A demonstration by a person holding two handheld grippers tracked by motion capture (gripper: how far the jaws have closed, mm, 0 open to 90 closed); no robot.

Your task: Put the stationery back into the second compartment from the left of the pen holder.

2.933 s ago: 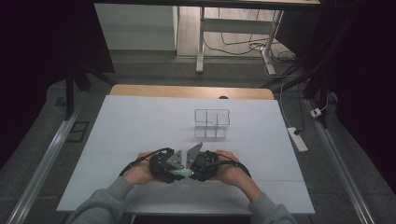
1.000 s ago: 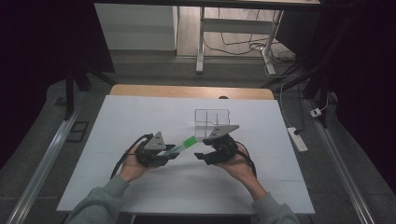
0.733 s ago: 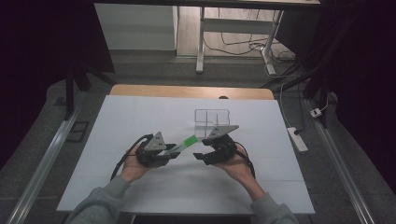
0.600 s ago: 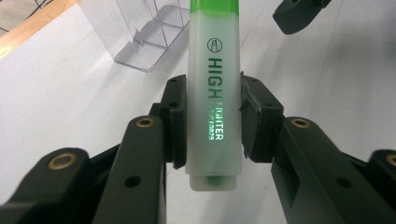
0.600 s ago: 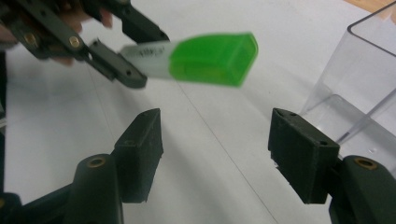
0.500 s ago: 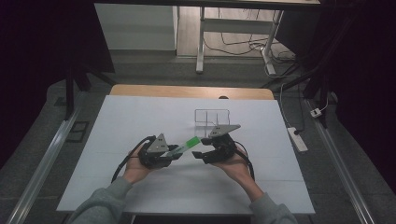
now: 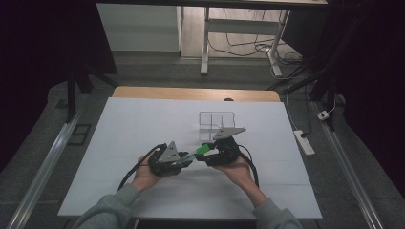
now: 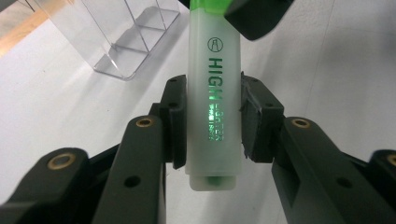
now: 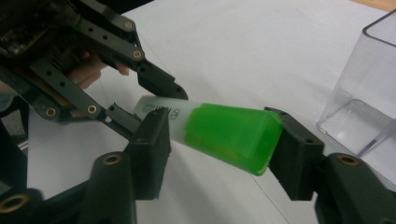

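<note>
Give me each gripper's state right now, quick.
Left gripper: shut on the highlighter, clamping its pale barrel.
Right gripper: jaws have just been closing around the highlighter's green cap; whether the pads press it cannot be told.

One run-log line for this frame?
left hand-held gripper: clamps highlighter | right hand-held gripper: jaws just closing around cap | clear organizer: behind

Your table (image 7: 143, 124) carries a white sheet. A clear divided box (image 7: 216, 120) stands on it, nearer the far edge.

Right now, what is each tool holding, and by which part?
The left tool clamps the highlighter by its barrel; the right tool's jaws, just closing, flank its green cap.
</note>
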